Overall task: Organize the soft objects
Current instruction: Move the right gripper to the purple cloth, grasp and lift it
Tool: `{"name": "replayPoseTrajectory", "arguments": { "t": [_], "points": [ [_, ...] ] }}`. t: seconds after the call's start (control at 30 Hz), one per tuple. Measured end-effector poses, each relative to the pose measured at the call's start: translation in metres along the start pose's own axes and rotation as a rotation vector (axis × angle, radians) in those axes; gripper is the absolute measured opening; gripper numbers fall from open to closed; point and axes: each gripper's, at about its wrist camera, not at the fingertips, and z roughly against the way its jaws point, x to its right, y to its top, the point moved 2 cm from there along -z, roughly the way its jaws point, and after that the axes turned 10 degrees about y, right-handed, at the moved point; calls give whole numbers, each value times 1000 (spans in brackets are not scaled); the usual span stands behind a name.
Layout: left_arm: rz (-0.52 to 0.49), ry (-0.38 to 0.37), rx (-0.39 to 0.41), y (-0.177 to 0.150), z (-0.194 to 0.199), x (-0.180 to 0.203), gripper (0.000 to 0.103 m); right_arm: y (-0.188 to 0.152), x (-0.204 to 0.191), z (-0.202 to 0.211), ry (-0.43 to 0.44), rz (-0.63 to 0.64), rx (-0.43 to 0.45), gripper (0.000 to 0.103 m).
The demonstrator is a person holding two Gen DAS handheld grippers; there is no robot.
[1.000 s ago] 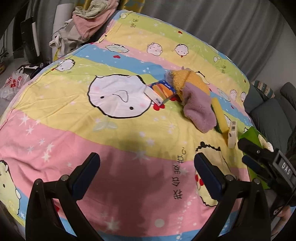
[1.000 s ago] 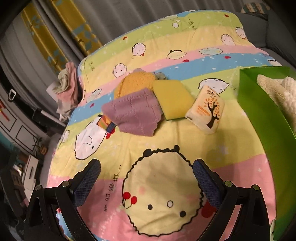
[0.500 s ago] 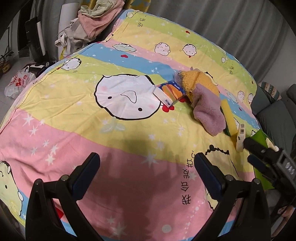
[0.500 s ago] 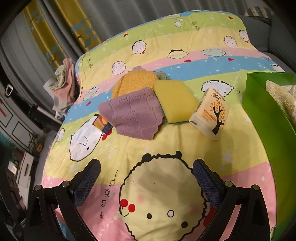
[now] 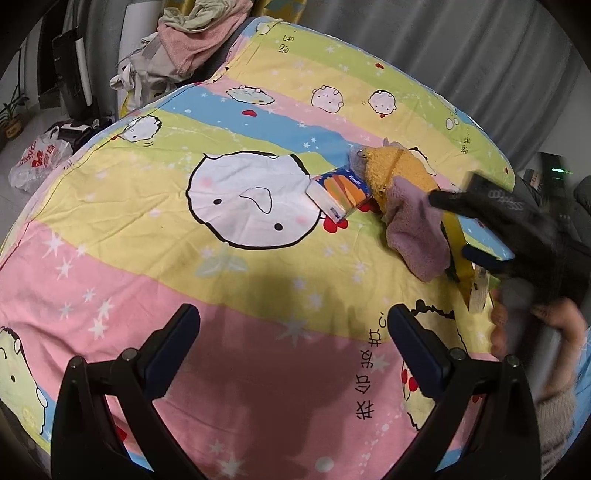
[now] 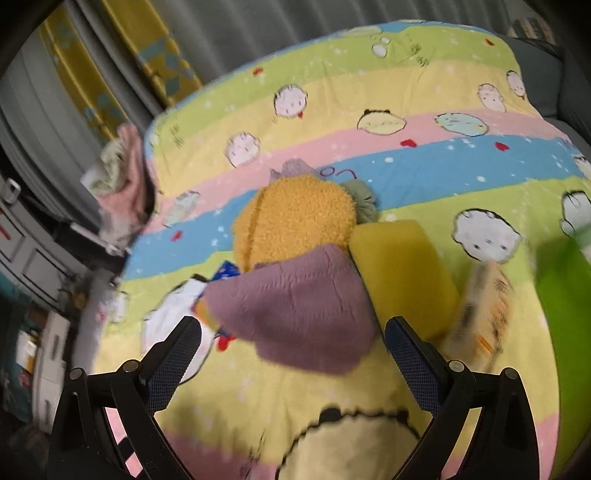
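Note:
A purple knitted cloth lies on the cartoon bedspread, partly over an orange plush, with a yellow sponge to its right. My right gripper hovers open just short of the purple cloth's near edge. The same pile appears at the right in the left wrist view: purple cloth, orange plush. There the right gripper reaches in from the right over the pile, held by a hand. My left gripper is open above bare pink bedspread, holding nothing.
A blue and orange tissue pack lies left of the pile. A tissue pack with a tree print sits right of the sponge. A green box stands at the right edge. Clothes are heaped beyond the bed.
My right gripper has moved forward toward the purple cloth, which now fills more of its view. In the left wrist view the right gripper has swung in over the pile.

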Motion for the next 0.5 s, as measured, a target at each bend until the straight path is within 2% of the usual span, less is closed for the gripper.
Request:
{"name": "replayPoseTrajectory", "arguments": {
  "t": [0.1,0.13,0.17,0.2,0.23,0.27,0.33,0.5],
  "points": [
    [10,-7,-4,1,1,-3,101,6,5,-32,-68,7,-45,94],
    [14,-7,-3,2,2,-4,101,6,7,-42,-88,16,-53,84],
    [18,-7,-1,2,2,-5,101,5,8,-51,-112,30,-64,68],
    [21,-8,2,3,3,-6,101,4,9,-59,-145,43,-79,57],
    [25,-6,3,3,3,-7,101,1,9,-63,-164,56,-85,38],
    [29,-5,3,3,3,-8,101,-1,9,-67,-164,68,-93,29],
    [37,-5,-1,3,3,-9,101,-5,13,-66,-150,67,-105,19],
    [56,-25,1,3,8,-10,101,-18,-4,-16,-91,115,-84,18]
  ]
}}
